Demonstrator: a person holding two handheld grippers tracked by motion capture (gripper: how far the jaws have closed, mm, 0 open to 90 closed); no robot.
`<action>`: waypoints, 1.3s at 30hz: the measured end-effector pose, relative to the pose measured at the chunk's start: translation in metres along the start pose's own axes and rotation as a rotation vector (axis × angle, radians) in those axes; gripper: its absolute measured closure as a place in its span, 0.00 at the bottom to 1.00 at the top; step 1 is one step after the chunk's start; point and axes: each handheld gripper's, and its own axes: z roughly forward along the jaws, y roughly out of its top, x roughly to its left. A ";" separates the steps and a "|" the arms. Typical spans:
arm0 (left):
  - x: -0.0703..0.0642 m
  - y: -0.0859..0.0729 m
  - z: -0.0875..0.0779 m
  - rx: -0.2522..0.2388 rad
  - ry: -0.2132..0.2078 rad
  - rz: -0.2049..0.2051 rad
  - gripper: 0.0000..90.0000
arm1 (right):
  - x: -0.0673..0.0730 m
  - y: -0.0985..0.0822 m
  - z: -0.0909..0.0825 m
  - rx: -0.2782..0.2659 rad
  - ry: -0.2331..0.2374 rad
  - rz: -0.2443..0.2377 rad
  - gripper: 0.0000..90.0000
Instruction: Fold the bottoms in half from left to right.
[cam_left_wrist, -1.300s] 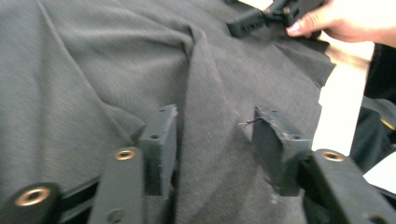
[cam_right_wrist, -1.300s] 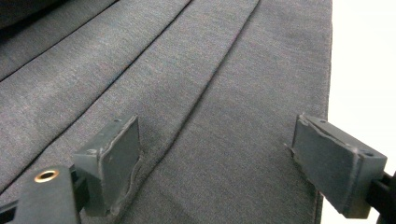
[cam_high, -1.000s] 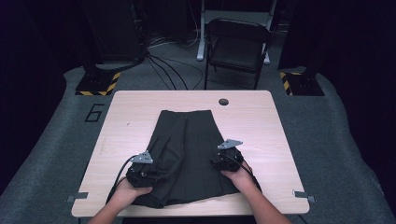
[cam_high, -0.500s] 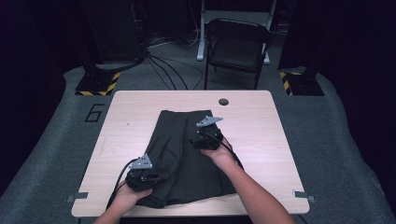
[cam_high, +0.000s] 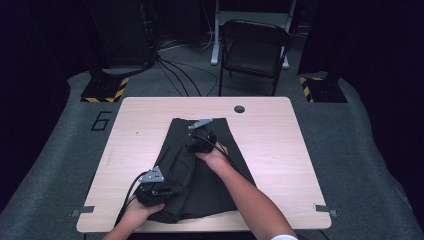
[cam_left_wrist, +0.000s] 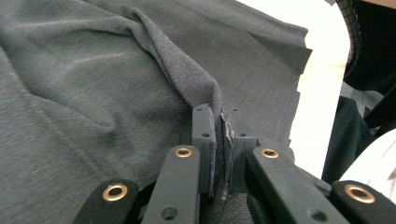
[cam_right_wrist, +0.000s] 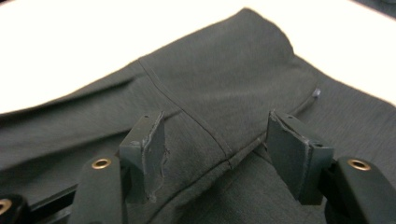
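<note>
Left tool (cam_left_wrist: 219, 140) pinches a fold at the dark skirt's (cam_high: 200, 170) near hem on the bench (cam_high: 300, 165), while right tool (cam_right_wrist: 217, 154), jaws apart, hovers nearer its far waistband, lengthwise away.

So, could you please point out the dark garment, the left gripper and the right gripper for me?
dark garment (cam_high: 215, 192): high view, on its flat lower part.
left gripper (cam_left_wrist: 222, 135): left gripper view, between its fingertips, shut on a fold.
right gripper (cam_right_wrist: 217, 140): right gripper view, between its open fingertips.
</note>
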 end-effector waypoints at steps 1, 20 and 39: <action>-0.001 0.000 0.001 -0.001 0.002 -0.009 0.94 | -0.002 -0.003 0.006 0.024 -0.004 0.011 0.41; 0.000 -0.003 0.014 0.038 -0.011 0.000 0.94 | -0.020 -0.030 0.039 0.082 0.009 0.086 0.41; -0.006 0.011 0.004 -0.027 -0.031 -0.006 0.94 | -0.001 -0.013 0.017 -0.039 0.001 -0.056 0.87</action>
